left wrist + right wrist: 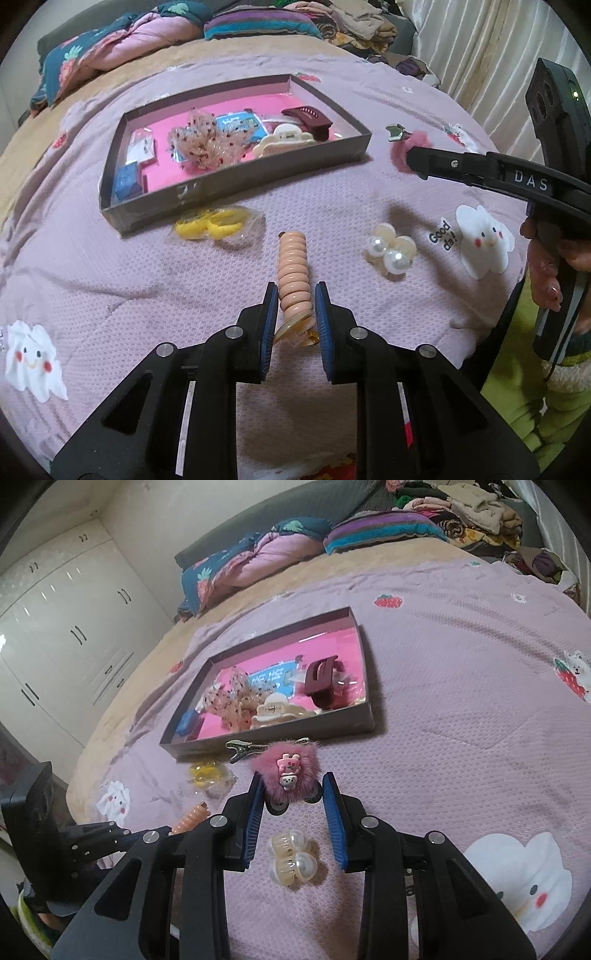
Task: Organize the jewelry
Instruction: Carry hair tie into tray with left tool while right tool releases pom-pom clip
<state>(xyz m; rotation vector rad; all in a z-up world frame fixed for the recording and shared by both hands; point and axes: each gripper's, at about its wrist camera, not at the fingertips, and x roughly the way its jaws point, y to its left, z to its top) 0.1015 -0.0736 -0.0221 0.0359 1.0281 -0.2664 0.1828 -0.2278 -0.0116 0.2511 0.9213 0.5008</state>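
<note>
We hold a two-finger gripper in each hand over a bed covered by a lilac quilt (110, 280), and we are carrying hair accessories toward a shallow grey box (236, 177) with a bright pink floor. Our left gripper (295, 306) has its blue pads clamped tight on a peach spiral hair clip (293, 269), which stands up between the fingers, its clear amber base near the pads. Our right gripper (291, 794) is closed partway on a fluffy pink pom-pom clip (286, 777) with a small cartoon charm on its face; a metal alligator clip juts out to the side. The box already holds a maroon claw clip (308, 120), a cream claw clip (282, 142), a dotted mesh bow (199, 142), a small blue box and some packets. On the quilt outside it lie a yellow item in a clear wrapper (218, 225) just beside the box's near wall and a pearl claw clip (391, 249) further right. To do this step well, we judge that each load should clear the near wall before we lower it, be set on bare pink floor rather than on the bow, and be released one hand at a time so the grippers do not cross. Readable writing: "DAS" in white letters on the right gripper's arm, and "Good da" beside a white cloud patch on the quilt. Print on a blue packet in the box is illegible.
</note>
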